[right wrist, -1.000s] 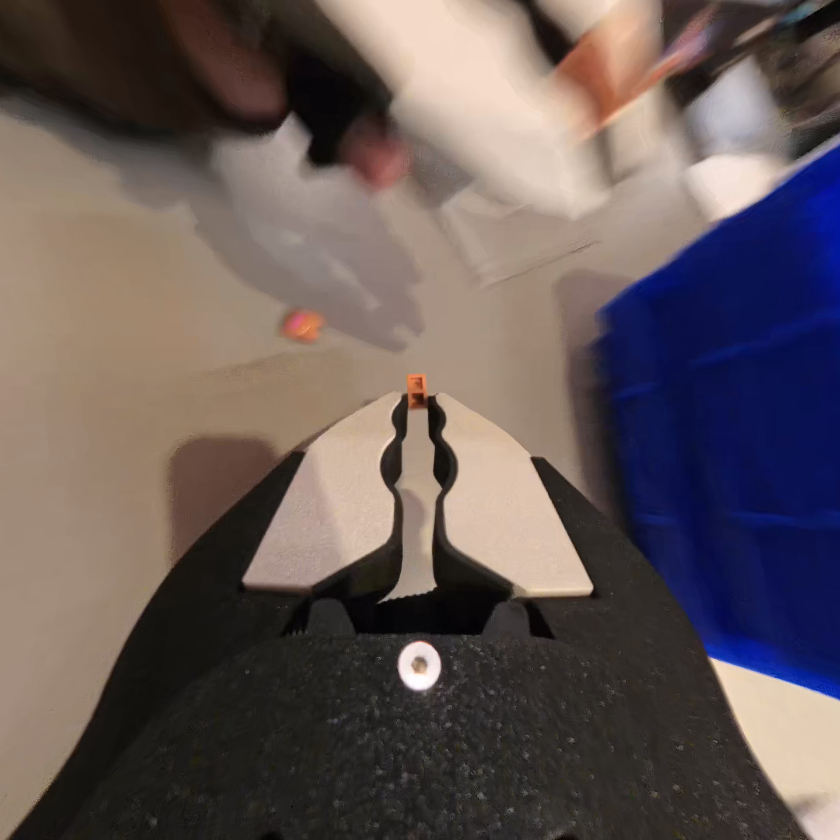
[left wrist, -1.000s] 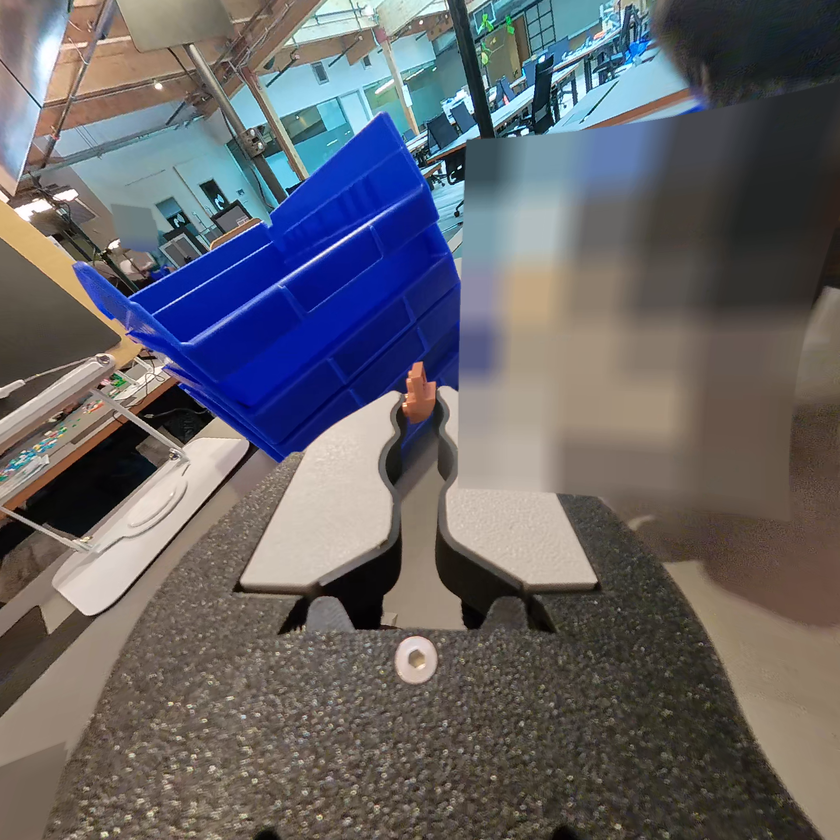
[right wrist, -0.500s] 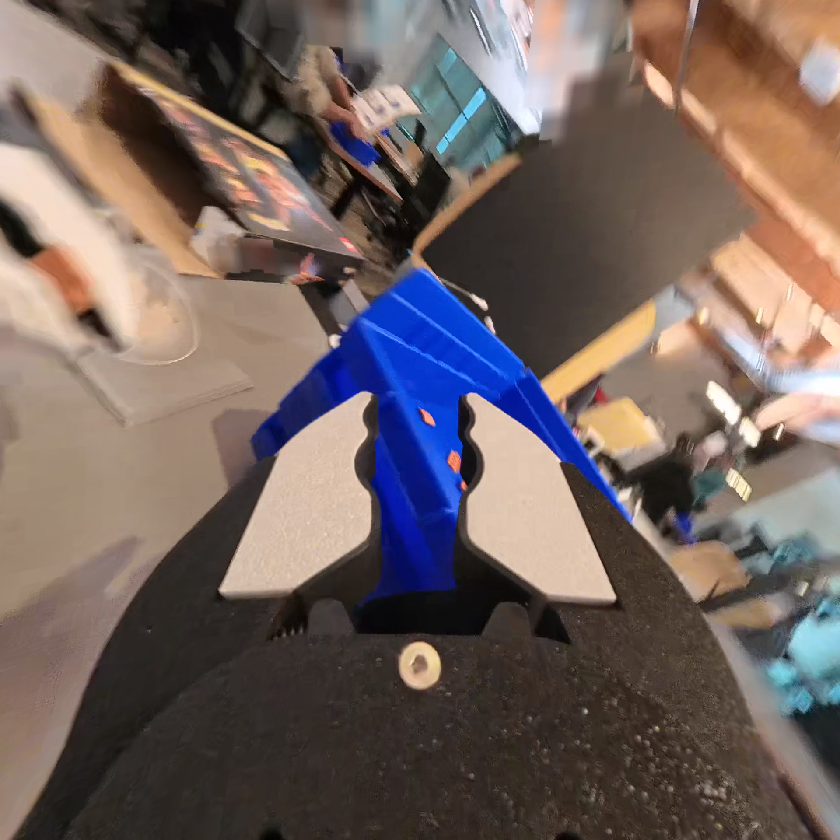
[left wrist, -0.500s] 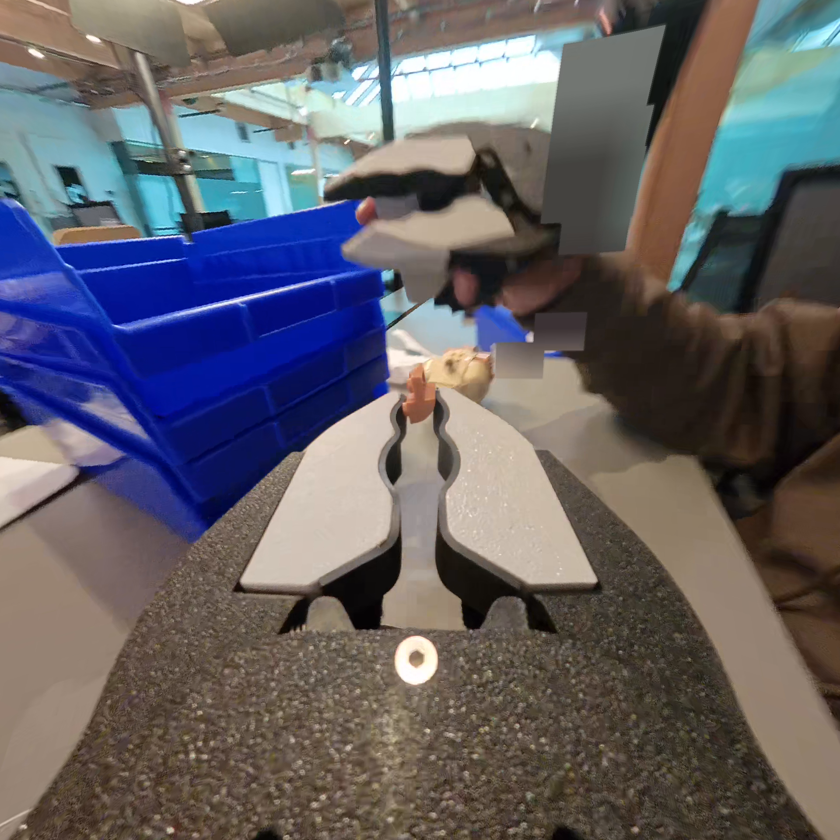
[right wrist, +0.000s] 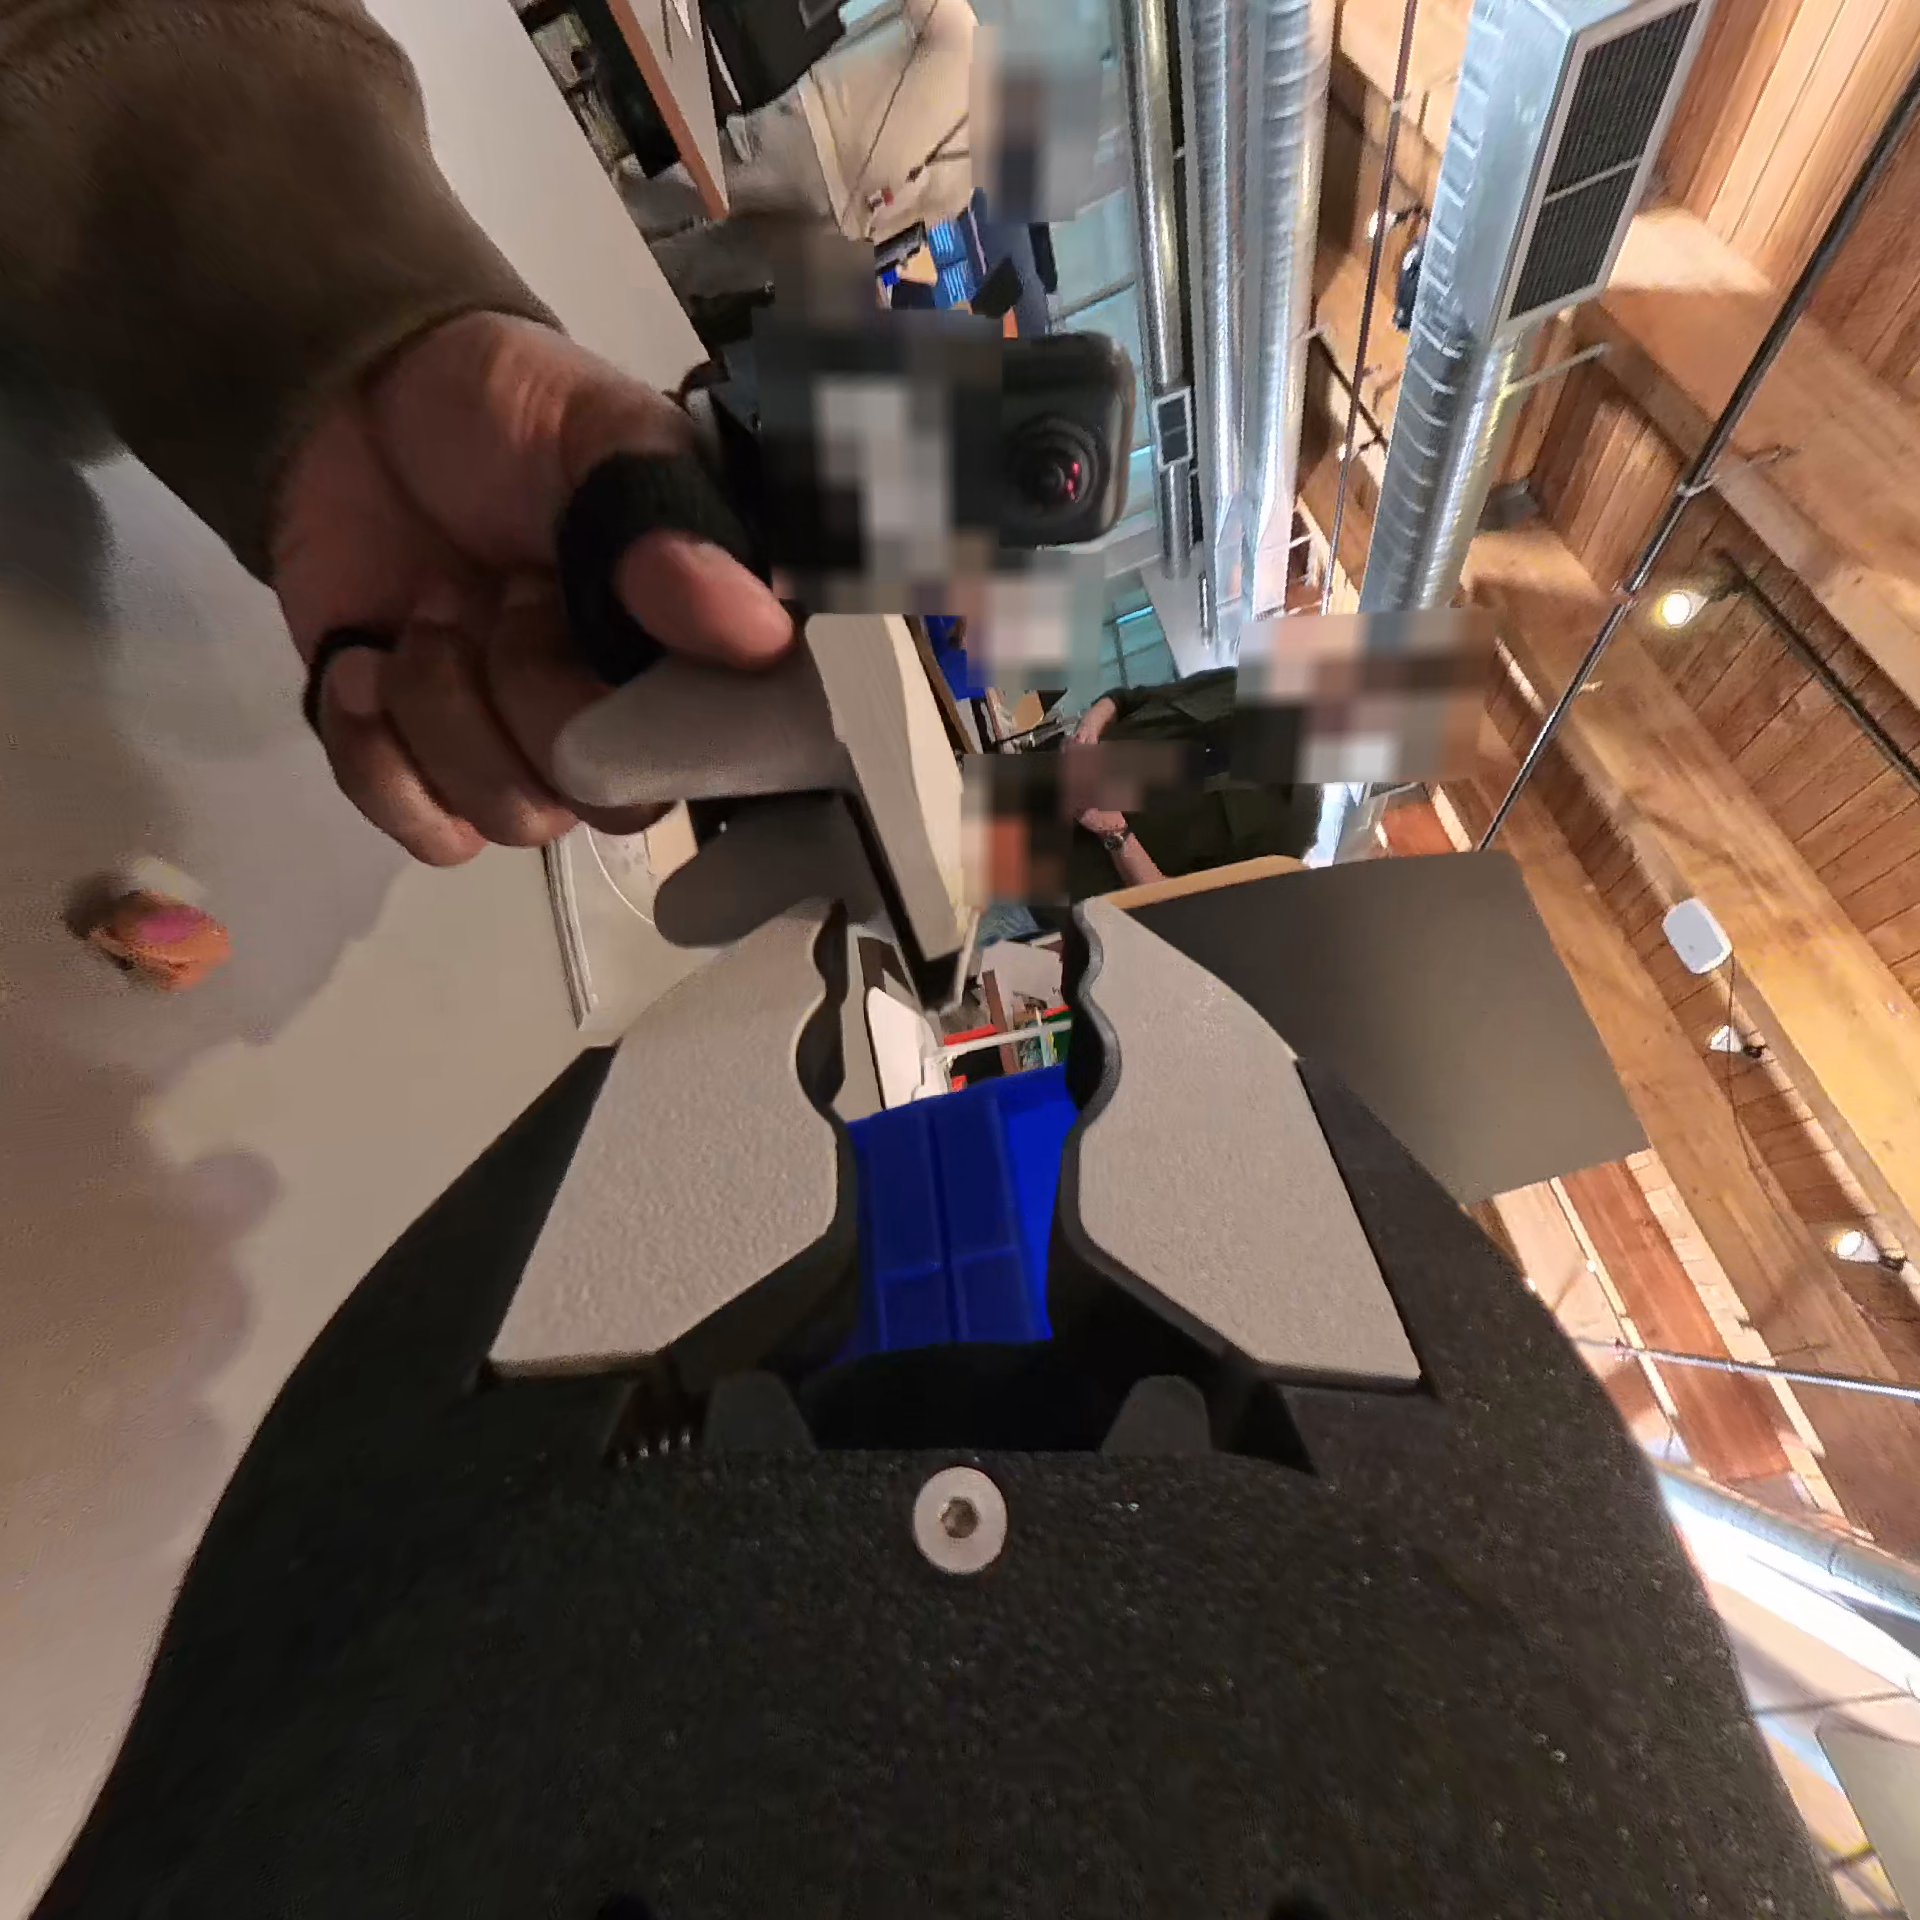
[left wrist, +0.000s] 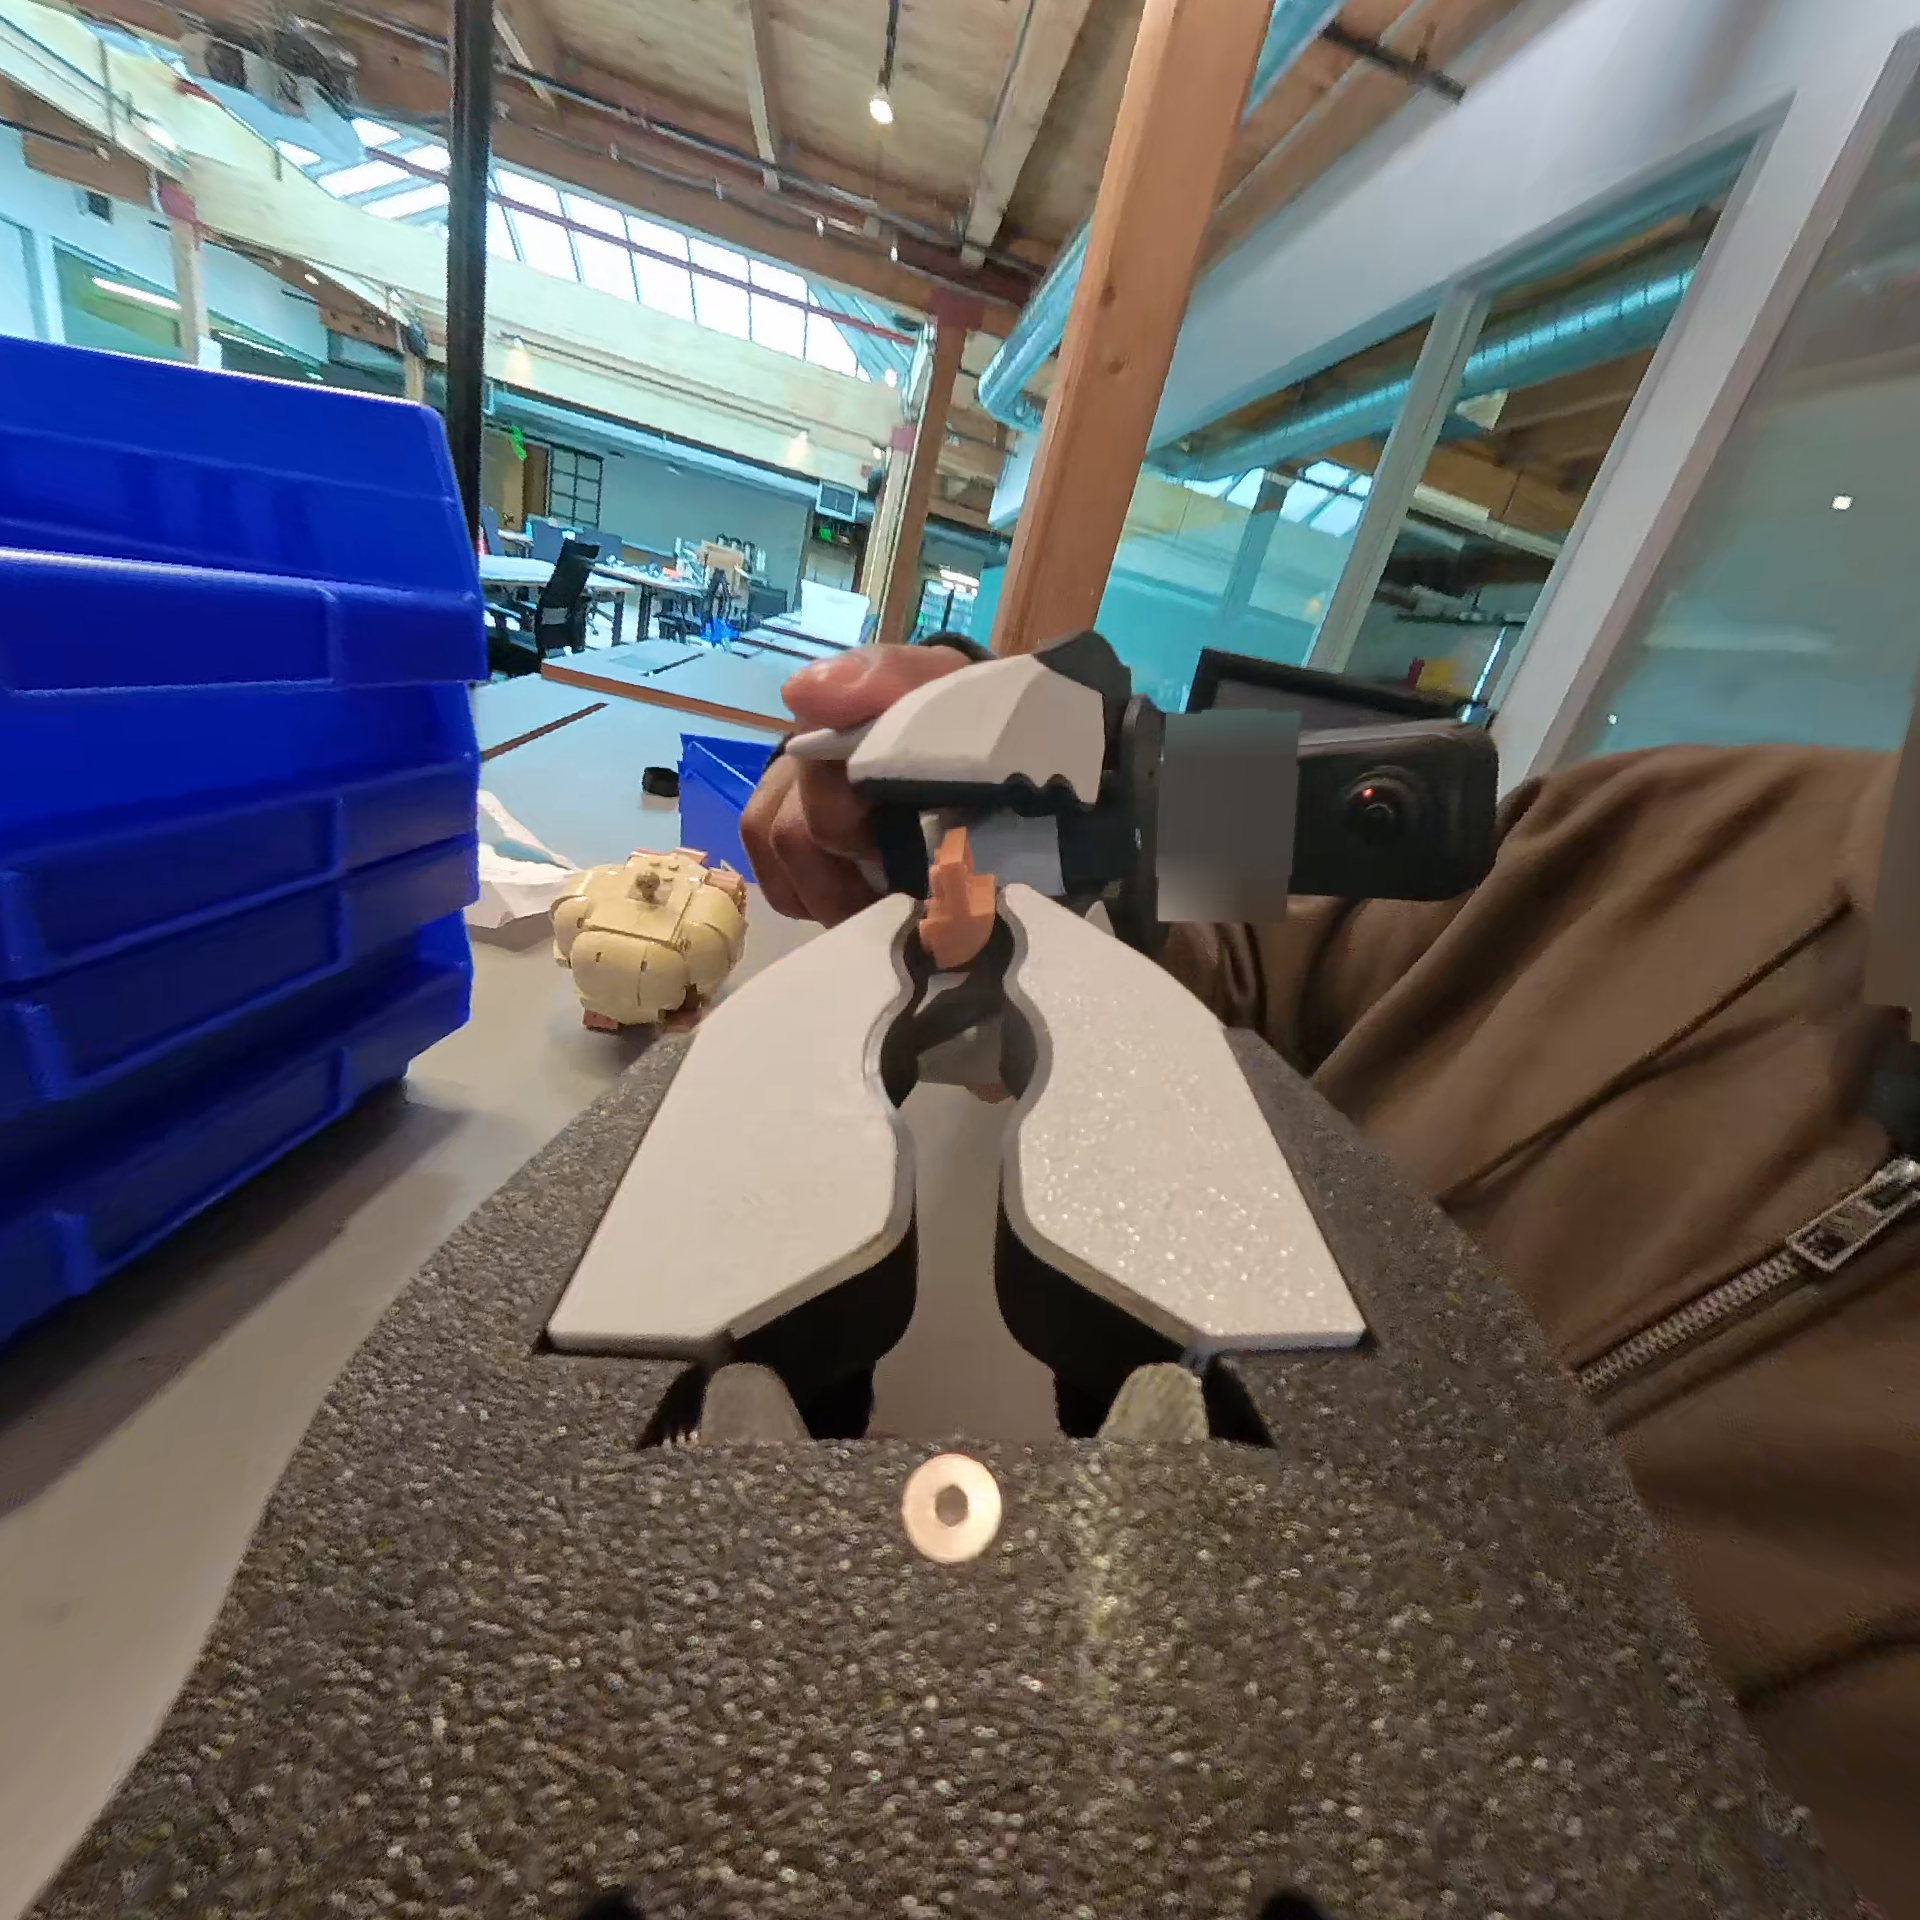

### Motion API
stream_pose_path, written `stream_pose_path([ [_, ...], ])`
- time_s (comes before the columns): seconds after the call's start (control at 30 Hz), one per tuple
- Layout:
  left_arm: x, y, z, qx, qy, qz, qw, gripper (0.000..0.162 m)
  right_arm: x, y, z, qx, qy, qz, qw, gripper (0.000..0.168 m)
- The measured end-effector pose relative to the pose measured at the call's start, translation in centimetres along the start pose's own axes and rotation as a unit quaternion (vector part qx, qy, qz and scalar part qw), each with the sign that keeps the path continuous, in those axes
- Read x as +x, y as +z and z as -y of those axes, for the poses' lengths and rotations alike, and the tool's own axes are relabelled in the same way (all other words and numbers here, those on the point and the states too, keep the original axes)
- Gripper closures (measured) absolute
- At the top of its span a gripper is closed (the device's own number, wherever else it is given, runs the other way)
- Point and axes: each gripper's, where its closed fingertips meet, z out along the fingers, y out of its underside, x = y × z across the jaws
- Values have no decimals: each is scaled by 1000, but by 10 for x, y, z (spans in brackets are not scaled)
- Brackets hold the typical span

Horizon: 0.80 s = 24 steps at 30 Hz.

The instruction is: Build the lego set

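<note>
Left hand-held gripper [left wrist: 958,920] pinching orange lego piece [left wrist: 956,902], right hand-held gripper [right wrist: 951,951] open, blue bins [left wrist: 208,790] stacked.

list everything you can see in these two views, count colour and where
storage bins: a stack, count unclear, blue, on the left of the table in the left wrist view
small bin: one, blue, farther back on the table
lego figure: one, tan, on the grey table beside the stack
lego piece: one, orange, pinched at the tips of the left tongs
small object: one, orange and pink, blurred, on the table in the right wrist view
wooden post: one, brown, behind the table
left tongs: grey, shut on the piece
right tongs: grey, open, empty
hands: two, each holding tongs, brown sleeves
</note>
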Motion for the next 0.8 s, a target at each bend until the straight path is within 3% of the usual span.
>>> stream_pose_path([
  [0.37,11,6,-13,-43,12,-21,999,151,-9,-2,11,34,-15,-13,999,139],
  [0.47,11,7,-15,-52,6,-22,998,150,-14,-2,11,37,-16,-3,999,150],
  [0.8,5,7,-17,-65,19,7,998,142,-15,1,3,27,20,-6,999,150],
])
